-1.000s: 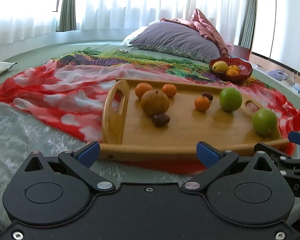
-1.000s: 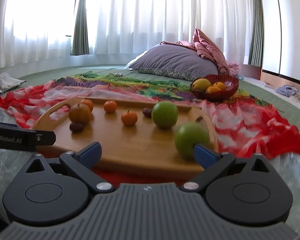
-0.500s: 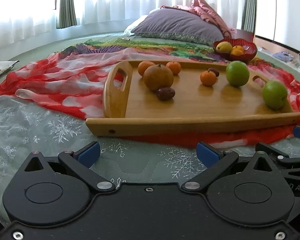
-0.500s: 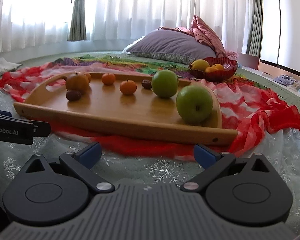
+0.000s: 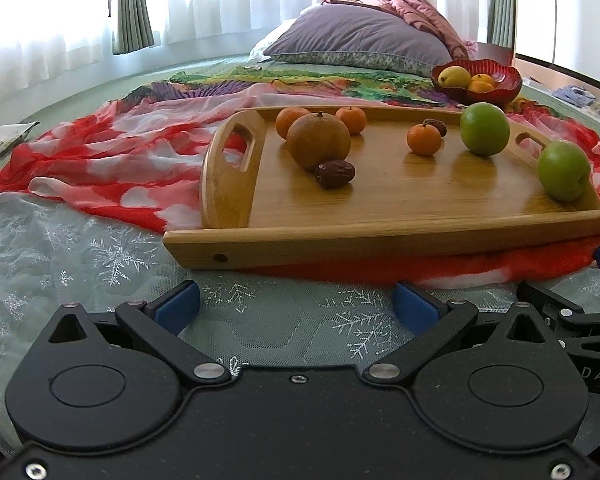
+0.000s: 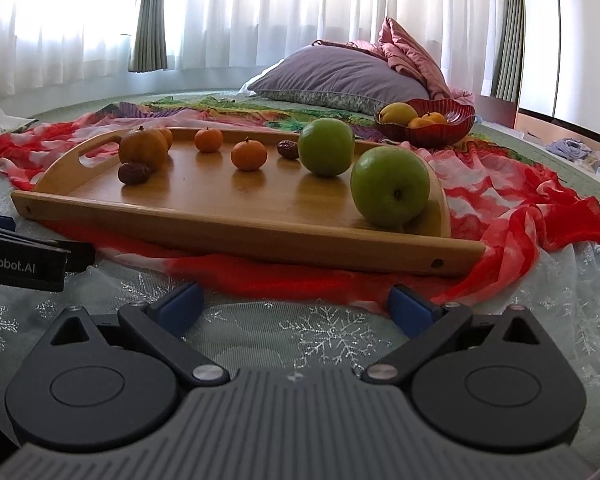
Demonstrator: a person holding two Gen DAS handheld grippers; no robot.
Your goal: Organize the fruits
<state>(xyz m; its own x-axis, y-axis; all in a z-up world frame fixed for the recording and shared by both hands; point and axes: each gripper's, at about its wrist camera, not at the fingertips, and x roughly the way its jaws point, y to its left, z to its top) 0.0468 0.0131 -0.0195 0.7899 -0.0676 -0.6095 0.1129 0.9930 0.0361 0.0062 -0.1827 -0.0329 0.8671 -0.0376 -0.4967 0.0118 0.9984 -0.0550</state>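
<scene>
Item: fruit on the wooden tray (image 5: 388,228). Two green apples, the near apple (image 6: 390,187) by the tray's right handle end and the far apple (image 6: 326,146) just behind it. Three small tangerines, one (image 6: 249,154) mid-tray. One large brownish-orange fruit (image 5: 318,141) with a dried date (image 5: 335,174) touching its front; a second date (image 6: 287,149) beside the far apple.

Change: a second ago your grippers sat right at the tray's front rim; both have since drawn back and dropped low, so the whole rim now shows with snowflake-patterned netting (image 5: 260,320) in front of it. Nothing on the tray has shifted. Judged: no fruit handled yet; you are at a start pose.

Position relative to jaws: left gripper (image 5: 297,305) spread wide, holding nothing, tray ahead and apart, date and brown fruit roughly in line. Right gripper (image 6: 296,306) likewise spread and empty, near apple ahead and slightly right.

Surroundings: red bowl (image 6: 456,128) holding a yellow fruit and oranges beyond the tray; red-and-white scarf (image 5: 112,168) under it; purple pillow (image 5: 360,40) behind.
</scene>
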